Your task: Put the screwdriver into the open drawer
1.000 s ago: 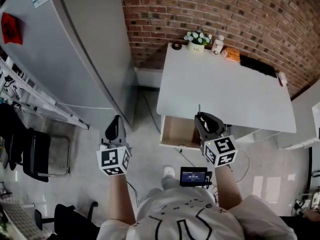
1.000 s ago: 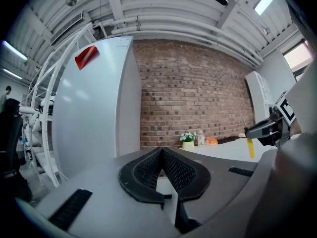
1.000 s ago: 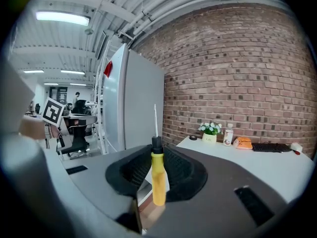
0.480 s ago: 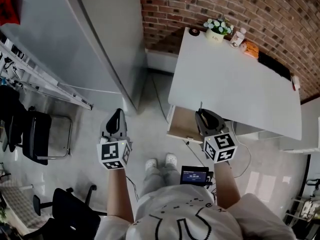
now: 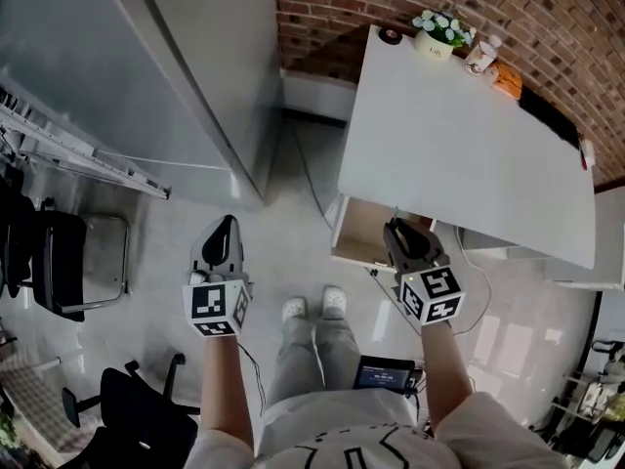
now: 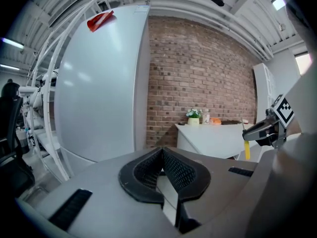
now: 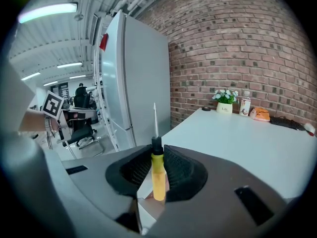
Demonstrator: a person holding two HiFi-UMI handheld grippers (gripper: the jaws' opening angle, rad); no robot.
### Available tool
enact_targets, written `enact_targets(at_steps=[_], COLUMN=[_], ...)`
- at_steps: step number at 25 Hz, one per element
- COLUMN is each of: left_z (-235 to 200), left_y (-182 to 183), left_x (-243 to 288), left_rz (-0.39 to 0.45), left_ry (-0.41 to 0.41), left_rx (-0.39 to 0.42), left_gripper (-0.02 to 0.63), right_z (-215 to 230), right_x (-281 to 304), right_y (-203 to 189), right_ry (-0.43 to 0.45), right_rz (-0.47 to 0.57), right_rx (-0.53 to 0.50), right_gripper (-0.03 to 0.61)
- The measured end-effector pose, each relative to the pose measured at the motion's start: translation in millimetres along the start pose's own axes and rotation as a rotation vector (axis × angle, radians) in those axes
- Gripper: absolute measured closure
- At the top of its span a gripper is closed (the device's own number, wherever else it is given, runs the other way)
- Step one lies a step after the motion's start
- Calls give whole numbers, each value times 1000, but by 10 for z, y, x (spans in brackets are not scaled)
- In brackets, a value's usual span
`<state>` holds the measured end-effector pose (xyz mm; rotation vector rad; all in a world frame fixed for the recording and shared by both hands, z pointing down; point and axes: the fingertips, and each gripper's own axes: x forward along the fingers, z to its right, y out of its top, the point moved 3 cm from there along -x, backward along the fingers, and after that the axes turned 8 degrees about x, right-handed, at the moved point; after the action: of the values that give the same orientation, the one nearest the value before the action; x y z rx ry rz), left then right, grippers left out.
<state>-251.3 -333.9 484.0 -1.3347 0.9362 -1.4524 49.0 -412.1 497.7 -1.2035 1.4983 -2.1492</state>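
My right gripper (image 7: 158, 151) is shut on a screwdriver (image 7: 158, 178) with a yellow handle, a black collar and a thin metal shaft that points up past the fingertips. In the head view the right gripper (image 5: 405, 238) hangs at the near right corner of the open drawer (image 5: 354, 244), a wood-lined box pulled out from under the white desk (image 5: 459, 135). My left gripper (image 5: 223, 236) is over the floor left of the drawer, with its jaws shut and nothing in them (image 6: 161, 151). The left gripper view shows the right gripper (image 6: 262, 130) with the yellow handle (image 6: 247, 150) hanging below it.
A tall grey fridge (image 5: 146, 66) stands left of the desk, with a ladder rack (image 5: 78, 154) and black chairs (image 5: 59, 272) further left. On the desk's far edge by the brick wall are a flower pot (image 5: 437, 29) and small items. The person's feet (image 5: 312, 307) stand before the drawer.
Both grippers have sunk lower, and the head view has tilted so the desk and drawer sit nearer the right gripper. The screwdriver stays gripped. The person's legs have come into view.
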Motion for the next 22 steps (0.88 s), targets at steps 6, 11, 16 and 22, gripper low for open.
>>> enact_targets(at_steps=[6, 11, 16, 22], left_z=[-36, 40, 113, 161], left_y=[-491, -853, -1212, -1572], left_x=[118, 229, 354, 445], left_rz=[-49, -79, -106, -134], left_ry=[5, -8, -25, -43], left_rx=[-31, -47, -46, -42], left_gripper=[600, 600, 600, 600], right_z=[-16, 29, 122, 257], right_x=[303, 549, 855, 1170], right_y=[-398, -715, -1036, -1403], right_ry=[34, 51, 55, 48], right_rz=[-66, -107, -140, -187], right_rx=[-12, -12, -3, 32], right_gripper=[499, 500, 500, 500])
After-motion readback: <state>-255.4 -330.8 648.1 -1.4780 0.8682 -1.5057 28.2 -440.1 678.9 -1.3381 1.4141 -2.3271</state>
